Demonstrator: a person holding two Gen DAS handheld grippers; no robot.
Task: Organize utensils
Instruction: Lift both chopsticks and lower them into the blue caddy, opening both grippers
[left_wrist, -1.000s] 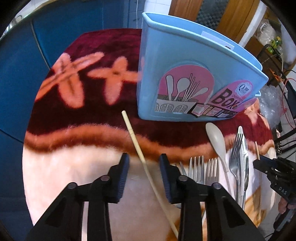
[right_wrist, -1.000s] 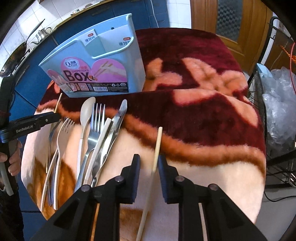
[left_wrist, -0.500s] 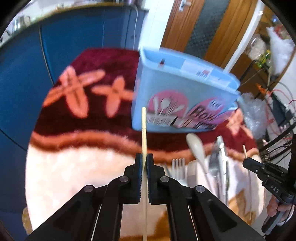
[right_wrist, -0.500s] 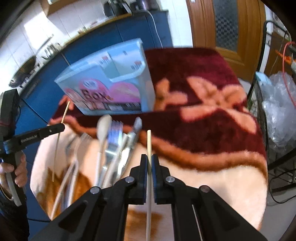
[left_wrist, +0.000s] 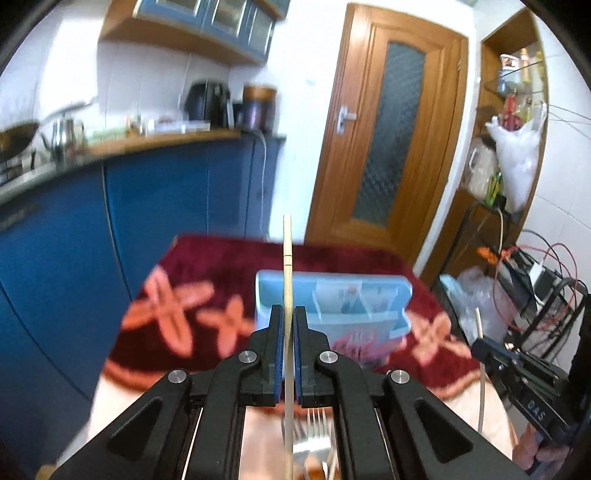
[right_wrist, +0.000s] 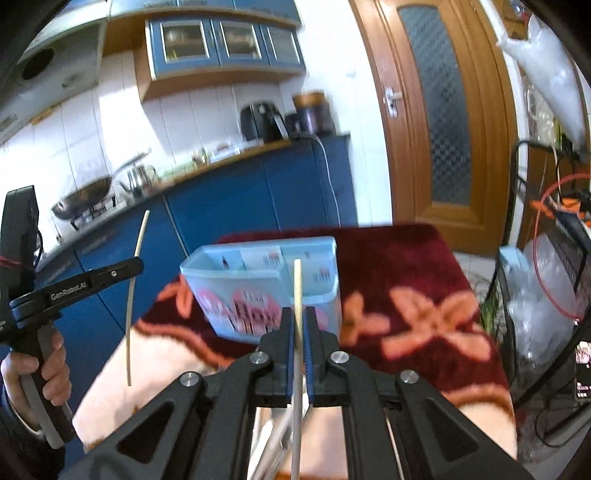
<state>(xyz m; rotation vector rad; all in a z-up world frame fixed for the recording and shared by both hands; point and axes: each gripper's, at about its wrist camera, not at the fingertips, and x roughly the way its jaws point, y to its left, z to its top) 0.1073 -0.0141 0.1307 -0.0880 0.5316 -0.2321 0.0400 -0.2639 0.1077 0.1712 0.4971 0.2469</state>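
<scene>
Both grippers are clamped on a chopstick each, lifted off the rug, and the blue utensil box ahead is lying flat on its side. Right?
Not quite. The left gripper and right gripper are each shut on a chopstick above the rug, but the blue utensil box stands upright with its compartments open to the top, as the right wrist view shows.

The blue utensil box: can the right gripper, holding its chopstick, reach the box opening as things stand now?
Probably yes. The right gripper is shut on its chopstick, and the blue utensil box stands just ahead, open top facing up. Nothing lies between; the left gripper is off to the side.
</scene>
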